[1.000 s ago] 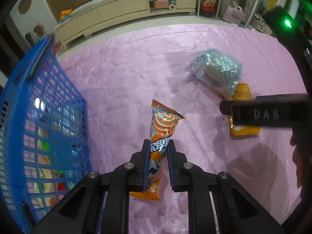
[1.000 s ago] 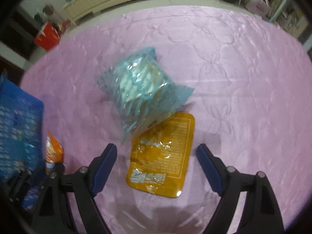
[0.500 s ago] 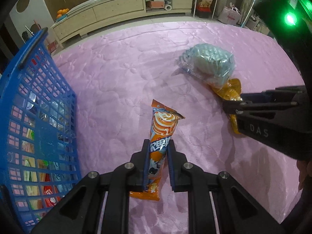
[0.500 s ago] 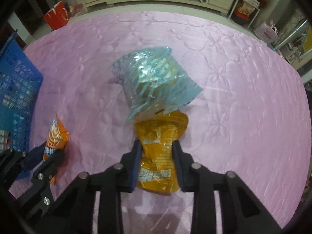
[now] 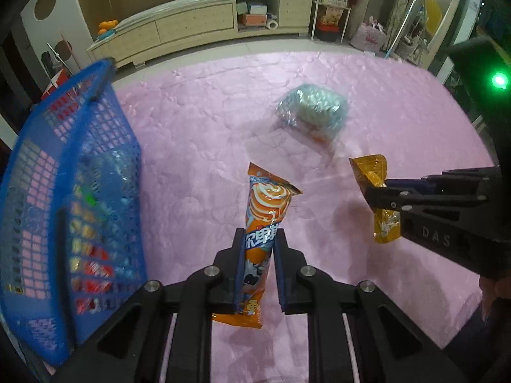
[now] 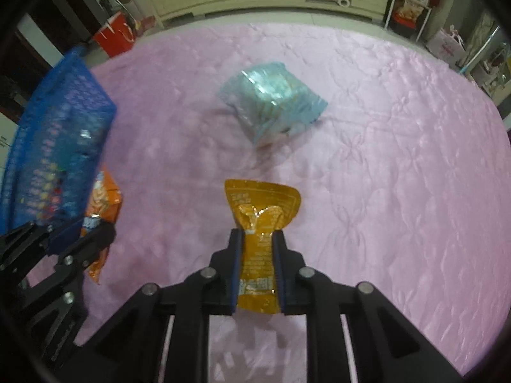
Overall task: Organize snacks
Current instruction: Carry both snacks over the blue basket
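- The left gripper (image 5: 259,245) is clamped on an orange wrapper (image 5: 266,223), a long cone-shaped snack pack with a white swirl and blue lettering.
- The wrapper runs lengthwise between the two pads, its broad end sticking out ahead of the fingertips and its crimped tail hanging behind them, clear of the cloth.
- The right gripper (image 6: 258,249) is pinched tight on a yellow pouch (image 6: 260,210), which crumples where the pads squeeze it.
- The pouch's flared top edge stands out beyond the fingertips; its lower end with print shows behind them.
- In the left view the right gripper (image 5: 380,196) comes in from the right edge with the yellow pouch (image 5: 372,169) held off the cloth, a shadow lying beneath it.
- A pale blue bag (image 6: 271,102), clear and crinkly, lies alone on the pink cloth (image 6: 399,159), well ahead of both grippers and touching neither.
- A blue basket (image 5: 73,191) with mesh walls stands at the left, just beside the left gripper; coloured packs show through its side.
- In the right view the basket (image 6: 54,134) sits at far left, with the left gripper (image 6: 95,233) and the orange wrapper (image 6: 103,198) just below it.
- Beyond the cloth stands a long beige cabinet (image 5: 191,28) against the wall.
- A red bag (image 6: 115,36) sits on the floor near the cloth's far left corner.
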`<move>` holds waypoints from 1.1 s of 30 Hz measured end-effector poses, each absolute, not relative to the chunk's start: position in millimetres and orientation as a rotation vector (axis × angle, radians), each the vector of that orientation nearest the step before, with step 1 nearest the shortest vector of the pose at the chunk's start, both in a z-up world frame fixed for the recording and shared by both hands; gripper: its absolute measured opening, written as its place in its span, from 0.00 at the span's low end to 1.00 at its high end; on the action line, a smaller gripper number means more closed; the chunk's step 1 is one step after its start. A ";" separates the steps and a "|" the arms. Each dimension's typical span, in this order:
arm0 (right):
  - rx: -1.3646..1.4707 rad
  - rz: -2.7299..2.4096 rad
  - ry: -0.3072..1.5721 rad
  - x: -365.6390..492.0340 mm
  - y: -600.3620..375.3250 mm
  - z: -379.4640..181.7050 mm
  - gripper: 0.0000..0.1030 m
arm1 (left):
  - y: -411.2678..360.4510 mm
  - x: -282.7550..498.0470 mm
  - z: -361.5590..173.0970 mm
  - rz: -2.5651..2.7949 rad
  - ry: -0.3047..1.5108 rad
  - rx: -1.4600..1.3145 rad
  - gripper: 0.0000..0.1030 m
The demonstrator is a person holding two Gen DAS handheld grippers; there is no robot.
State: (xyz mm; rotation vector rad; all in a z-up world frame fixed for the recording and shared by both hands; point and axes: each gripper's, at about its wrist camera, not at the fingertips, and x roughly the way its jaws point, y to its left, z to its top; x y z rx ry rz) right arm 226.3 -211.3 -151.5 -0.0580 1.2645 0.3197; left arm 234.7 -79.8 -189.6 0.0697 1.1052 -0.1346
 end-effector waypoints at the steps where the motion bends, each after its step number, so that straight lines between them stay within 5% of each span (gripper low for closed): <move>1: -0.060 0.327 1.247 220.6 -211.9 -142.4 0.21 | -79.6 231.0 -183.5 -0.134 1.098 0.064 0.15; 20: -0.097 0.483 1.002 193.6 -111.6 -23.4 0.21 | 18.9 169.2 -79.5 -0.076 0.908 -0.045 0.15; 33: -0.125 0.617 1.019 198.7 -1.3 -15.8 0.22 | 126.6 150.9 -64.2 0.023 0.891 -0.081 0.15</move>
